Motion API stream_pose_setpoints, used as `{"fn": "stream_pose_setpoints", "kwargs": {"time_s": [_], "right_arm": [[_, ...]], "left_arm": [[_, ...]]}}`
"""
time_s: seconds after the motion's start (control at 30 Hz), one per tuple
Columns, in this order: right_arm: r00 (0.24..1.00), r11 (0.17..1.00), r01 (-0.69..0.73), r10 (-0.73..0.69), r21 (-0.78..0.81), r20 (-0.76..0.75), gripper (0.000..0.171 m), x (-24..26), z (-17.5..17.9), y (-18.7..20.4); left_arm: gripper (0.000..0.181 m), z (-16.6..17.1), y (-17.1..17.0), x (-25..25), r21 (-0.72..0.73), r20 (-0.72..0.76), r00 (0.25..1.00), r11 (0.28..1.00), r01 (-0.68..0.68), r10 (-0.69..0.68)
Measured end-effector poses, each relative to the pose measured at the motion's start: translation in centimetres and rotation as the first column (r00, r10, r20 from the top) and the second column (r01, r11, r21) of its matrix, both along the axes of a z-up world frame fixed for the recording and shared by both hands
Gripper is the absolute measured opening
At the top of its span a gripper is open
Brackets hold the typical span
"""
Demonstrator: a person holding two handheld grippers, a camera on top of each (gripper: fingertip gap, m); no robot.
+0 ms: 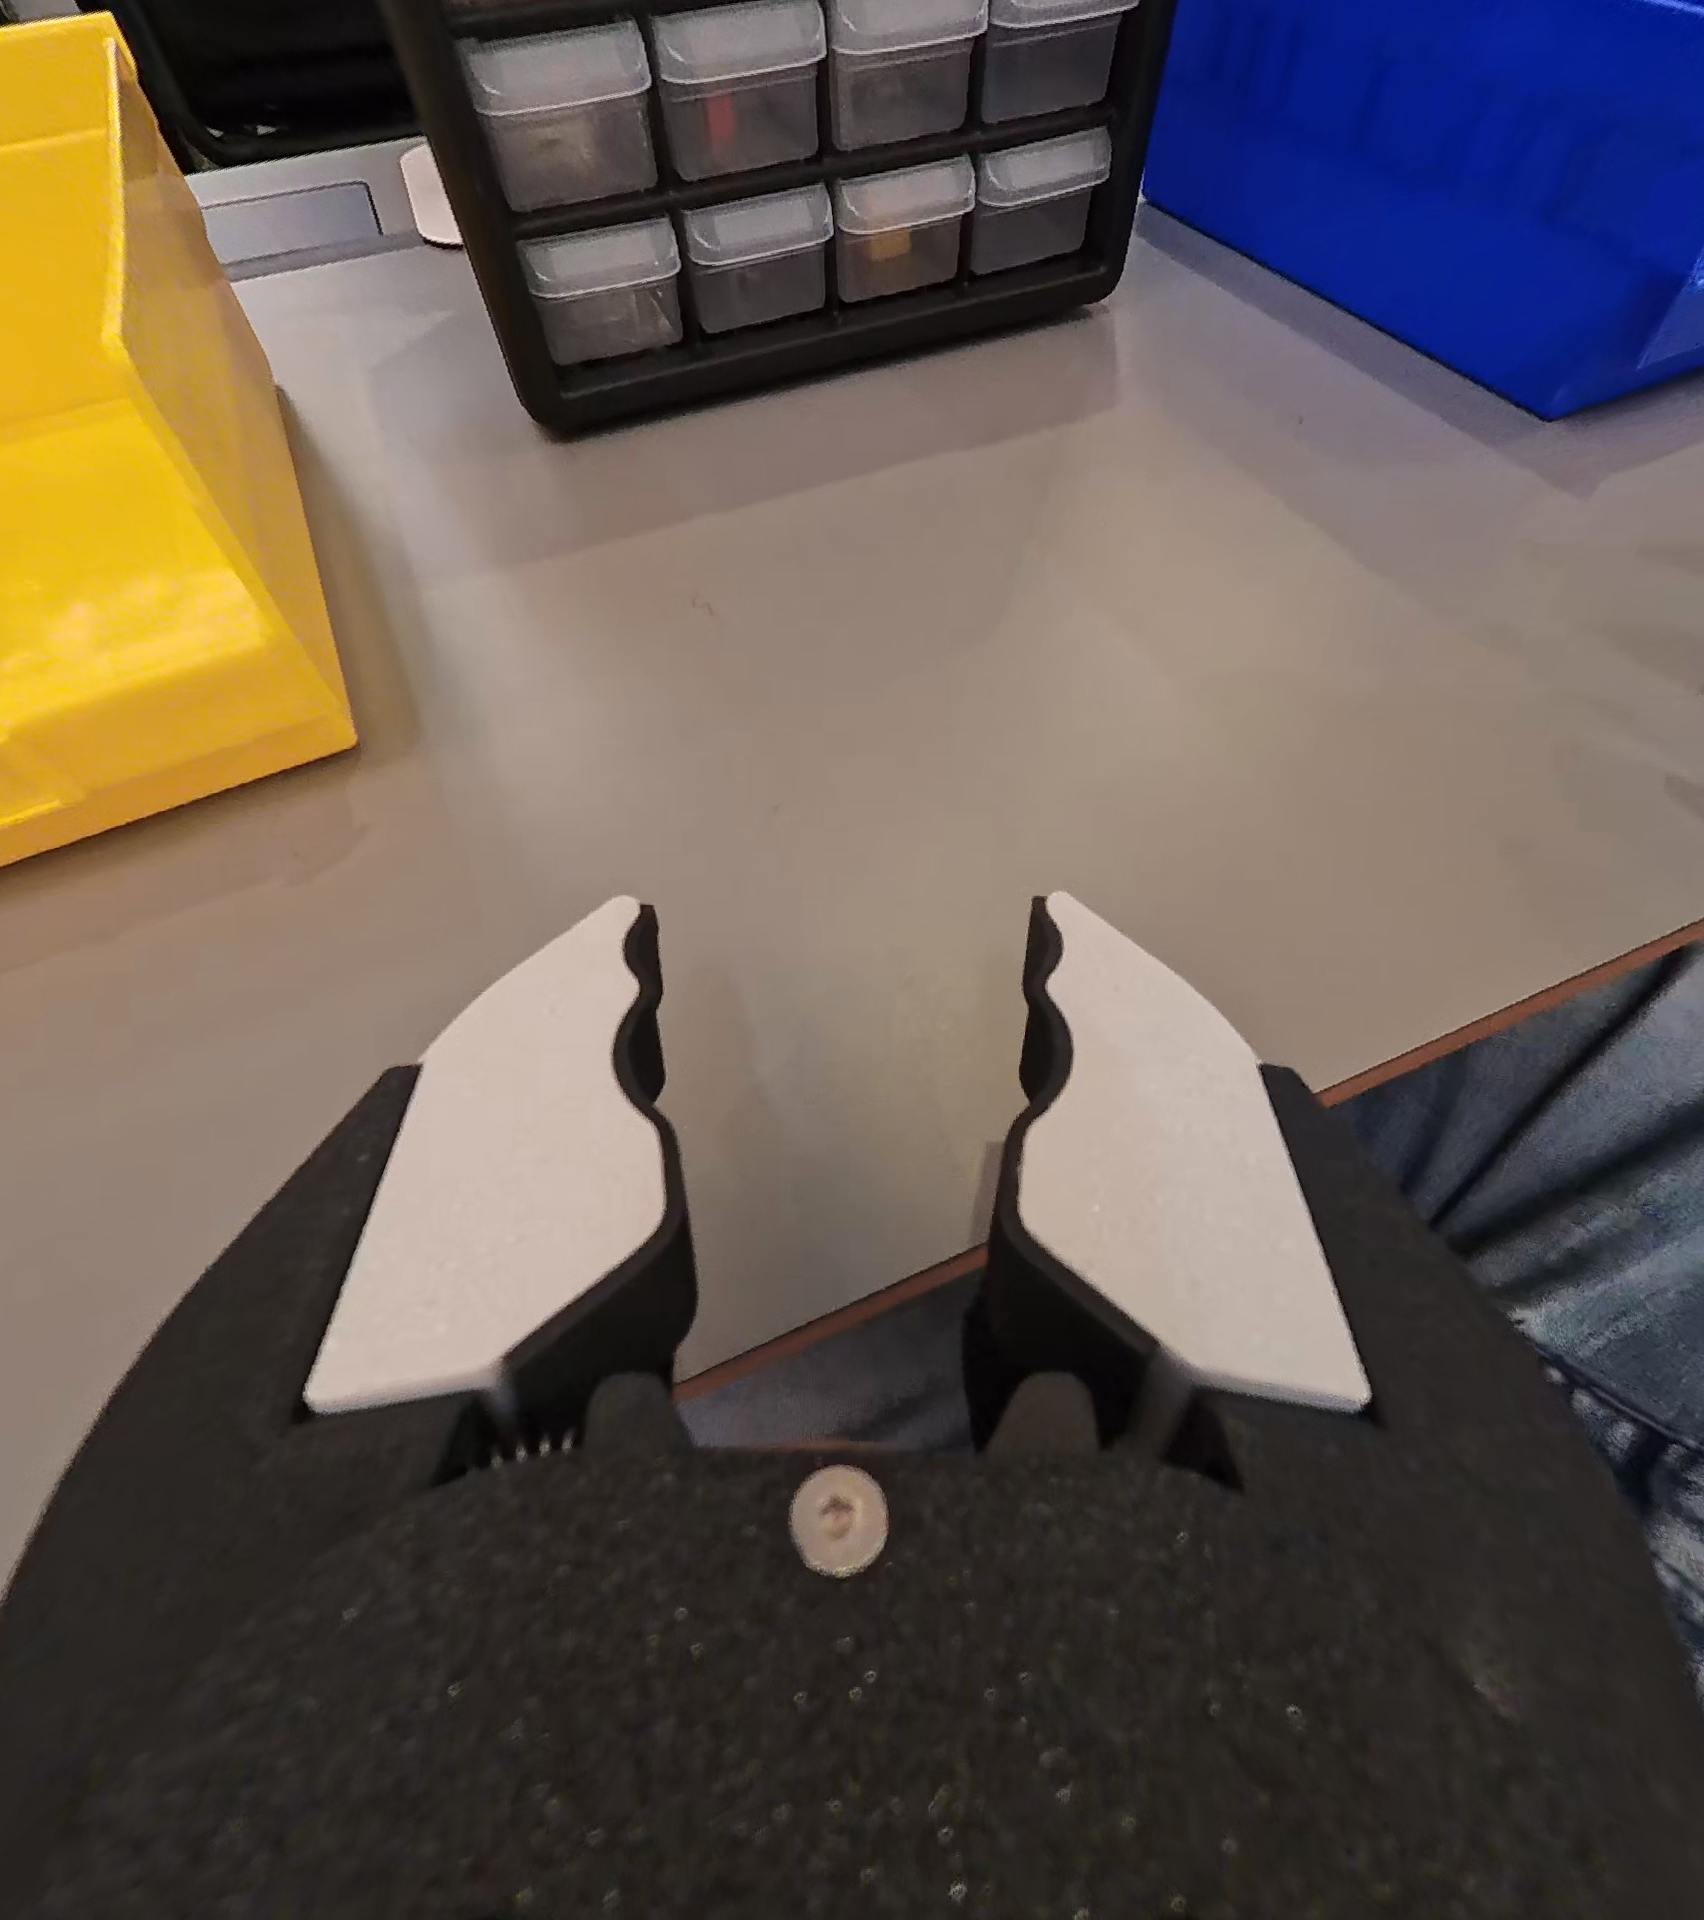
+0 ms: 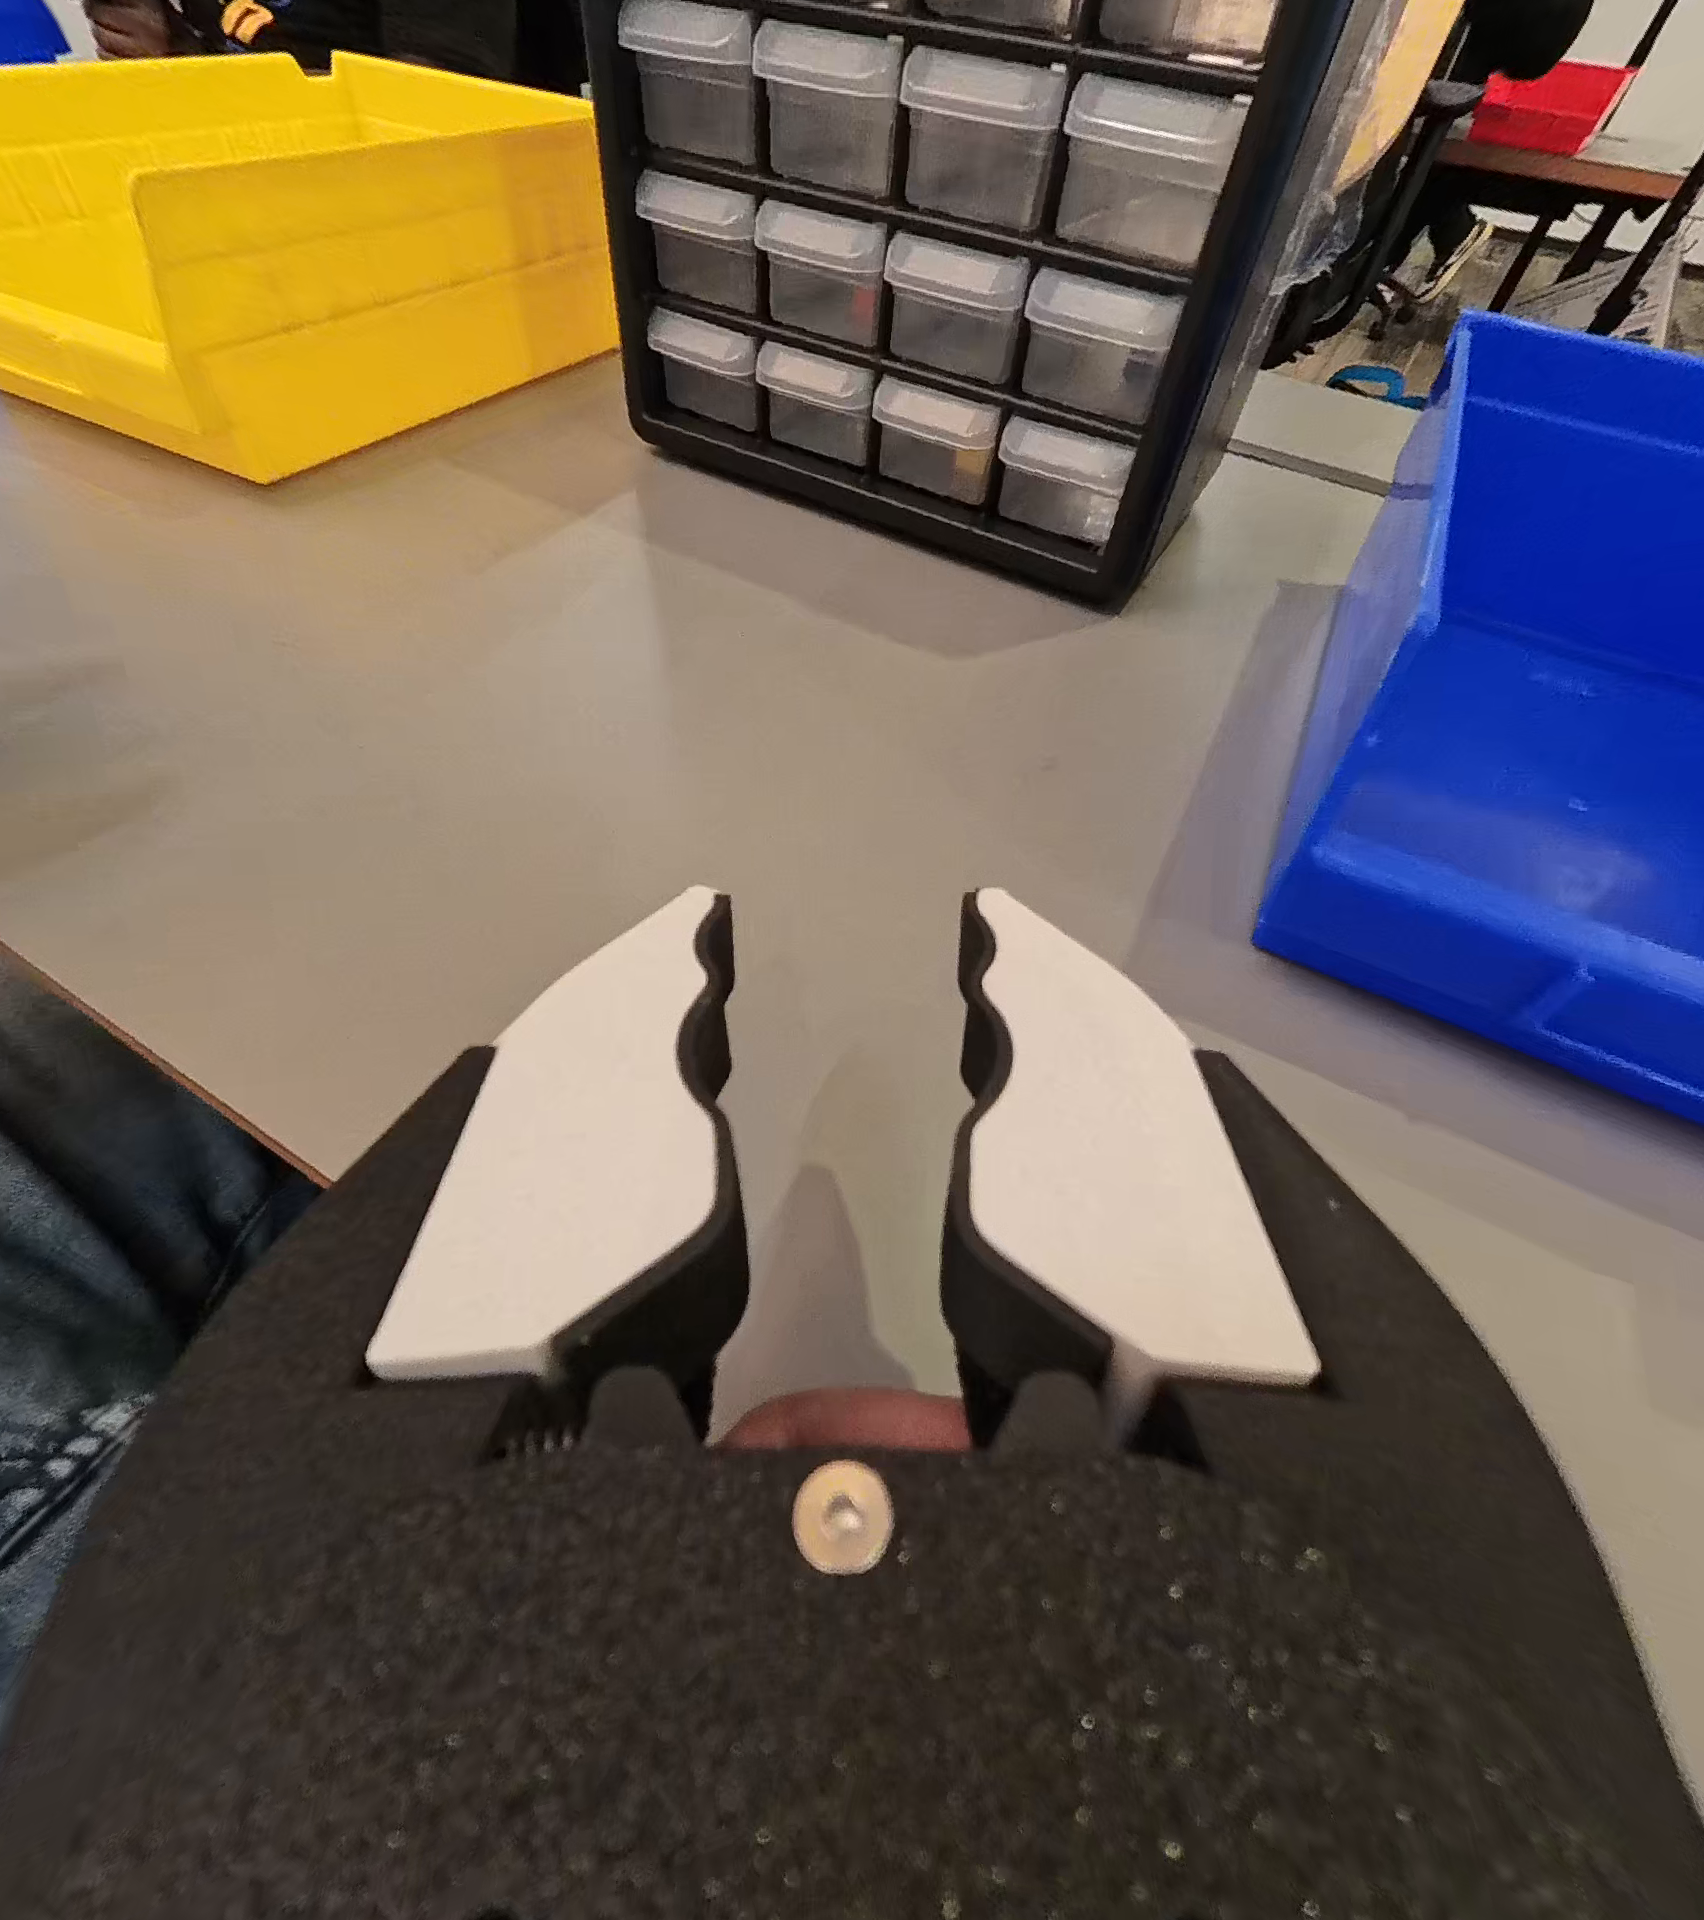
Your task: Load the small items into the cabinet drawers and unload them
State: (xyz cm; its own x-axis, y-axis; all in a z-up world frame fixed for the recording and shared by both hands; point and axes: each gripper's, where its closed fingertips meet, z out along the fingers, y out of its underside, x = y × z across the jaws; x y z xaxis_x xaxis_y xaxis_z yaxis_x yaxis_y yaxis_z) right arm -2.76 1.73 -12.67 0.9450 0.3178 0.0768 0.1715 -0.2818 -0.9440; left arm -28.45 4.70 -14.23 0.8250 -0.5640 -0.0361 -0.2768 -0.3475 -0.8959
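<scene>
- Reading any brand or label is not possible: the drawer fronts carry blank frosted tabs, and neither bin shows legible writing.
- Left gripper [image 1: 843,920] hovers low over the near edge of the grey table [image 1: 827,675], fingers spread wide with nothing between them; denim-clad legs [image 1: 1606,1195] show beneath it on the right.
- Right gripper [image 2: 846,909] hangs over the same table, angled toward the cabinet, its fingers parted by a narrower gap and holding nothing; a fingertip of the person's hand [image 2: 843,1418] peeks out behind the jaws.
- Drawer cabinet [image 1: 806,187] stands upright at the far middle of the table: a black frame with rows of four small, clear plastic drawers, all pushed in. Dim contents show through several; what they are I cannot tell.
- Yellow bin [image 1: 79,499] sits left of the cabinet, its visible floor bare.
- Blue bin [image 2: 1575,748] sits to the right, likewise showing a bare floor.
</scene>
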Motion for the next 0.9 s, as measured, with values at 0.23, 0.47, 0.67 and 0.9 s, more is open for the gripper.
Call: {"fn": "stream_pose_setpoints", "kwargs": {"time_s": [0.23,0.47,0.67,0.9], "right_arm": [[1.0,1.0,-0.027,0.027,-0.016,-0.01,0.041,-0.4,-0.1,0.9],[0.998,0.999,-0.054,0.054,-0.004,0.023,0.041,-1.3,0.0,2.0],[0.996,0.995,-0.089,0.09,-0.035,0.027,0.041,-2.4,-0.5,3.7],[0.972,0.991,-0.132,0.123,-0.03,-0.198,0.041,-3.3,1.8,4.3]], "left_arm": [[0.067,-0.1,0.3,0.5,-0.031,0.028,0.999,0.999,0.024,-0.023],[0.066,-0.2,1.3,2.2,-0.016,0.003,0.998,0.998,0.065,-0.065],[0.066,1.0,2.8,3.9,0.022,0.045,0.994,0.995,0.099,-0.1],[0.071,2.8,2.7,6.4,0.02,0.223,0.953,0.979,0.203,-0.202]]}}
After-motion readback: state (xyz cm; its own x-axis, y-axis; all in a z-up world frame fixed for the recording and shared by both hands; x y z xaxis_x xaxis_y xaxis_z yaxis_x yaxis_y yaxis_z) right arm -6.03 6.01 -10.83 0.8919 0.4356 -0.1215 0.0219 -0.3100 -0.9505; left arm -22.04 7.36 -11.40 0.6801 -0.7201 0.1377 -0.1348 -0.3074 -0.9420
